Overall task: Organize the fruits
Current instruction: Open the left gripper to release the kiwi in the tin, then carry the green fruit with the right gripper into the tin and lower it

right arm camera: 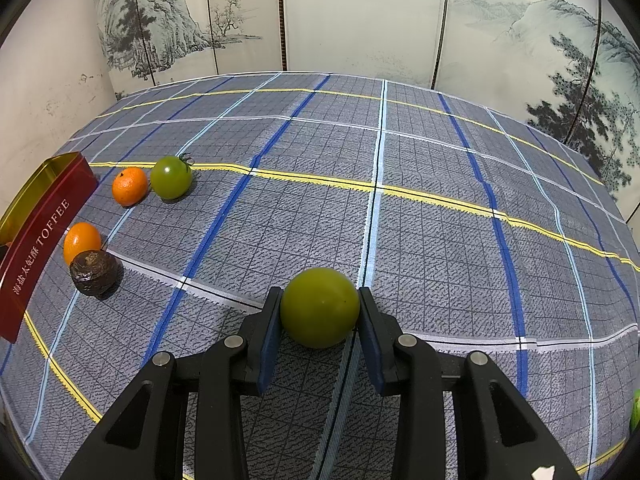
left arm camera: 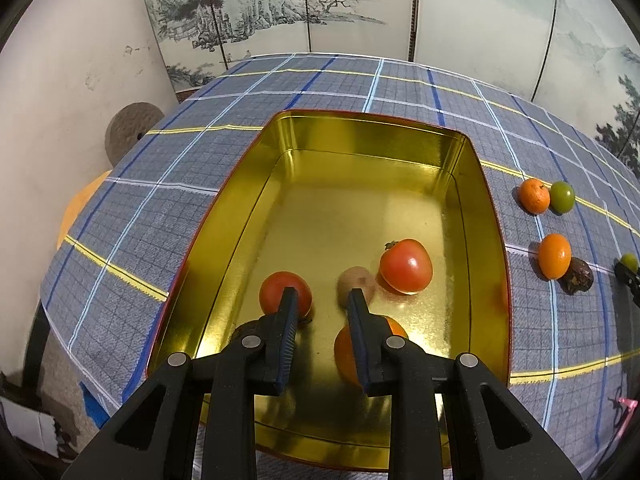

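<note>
My left gripper (left arm camera: 322, 294) hangs over the gold-lined tin (left arm camera: 360, 118), its jaws a narrow gap apart with only the tin floor showing between them. In the tin lie two red tomatoes (left arm camera: 272, 286) (left arm camera: 406, 266), an orange (left arm camera: 346, 354) and a blurred brown fruit (left arm camera: 360, 280) just past the right fingertip. My right gripper (right arm camera: 320, 296) is shut on a round green fruit (right arm camera: 320, 308) just above the checked cloth. To its left, beside the red tin wall (right arm camera: 40, 236), rest two oranges (right arm camera: 130, 186) (right arm camera: 82, 240), a green tomato (right arm camera: 171, 178) and a dark wrinkled fruit (right arm camera: 94, 272).
A painted folding screen (right arm camera: 360, 20) stands behind the table. The checked cloth (right arm camera: 440, 220) stretches to the right of the held fruit. Another green item (right arm camera: 635, 412) peeks in at the right edge. A dark fruit (left arm camera: 244, 326) sits in the tin under my left finger.
</note>
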